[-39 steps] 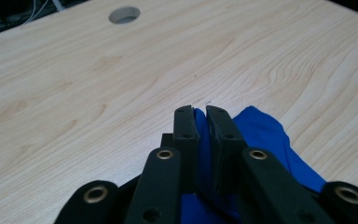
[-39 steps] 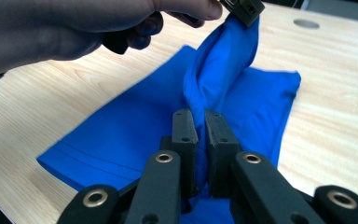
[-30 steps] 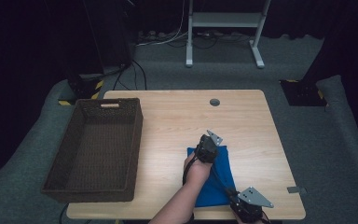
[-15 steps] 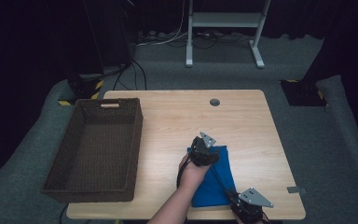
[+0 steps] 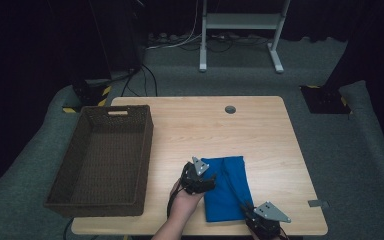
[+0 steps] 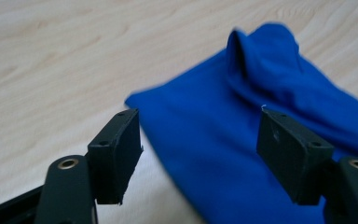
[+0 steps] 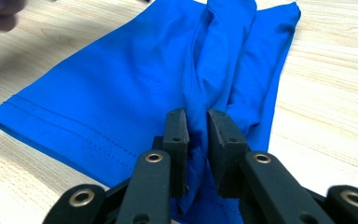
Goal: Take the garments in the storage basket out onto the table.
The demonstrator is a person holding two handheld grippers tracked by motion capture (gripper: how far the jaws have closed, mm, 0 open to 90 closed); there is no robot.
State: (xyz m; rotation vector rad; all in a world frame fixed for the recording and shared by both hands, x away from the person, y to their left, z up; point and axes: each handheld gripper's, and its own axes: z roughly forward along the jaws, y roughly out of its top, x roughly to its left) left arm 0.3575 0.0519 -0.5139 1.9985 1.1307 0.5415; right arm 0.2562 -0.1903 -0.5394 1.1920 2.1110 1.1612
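Far left of the table (image 5: 190,125) is a dark wicker basket (image 5: 102,160), well away from both sets of jaws. Its inside is just dark weave from the high view, so I can't make out much in there.

Next over is the left gripper (image 5: 206,181), held in a hand (image 5: 186,202) coming up from the bottom edge, forearm cut off by the frame. Its jaws have just been opening, and in the left gripper view (image 6: 198,144) they stand wide apart with nothing pinched. The blue cloth (image 6: 242,154) lies under and between them: its near corner sits just ahead of the left jaw, and a raised fold pokes up beyond the right jaw. That picture's a bit soft, so whether the pads brush the fabric I can't tell.

The cloth (image 5: 227,192) lies flat on the front half of the table, right of the basket.

Rightmost is the right gripper (image 5: 254,216) at the front edge, half cut off at the bottom, with its grey plate covering the jaws from above. Its own view settles it: the right gripper (image 7: 197,135) is nearly closed, pinching a bunched ridge of the cloth (image 7: 121,93) between the pads. How deep the fabric goes into the jaws is hidden by the jaws themselves. A blurry bit of the other hand sits top left there.
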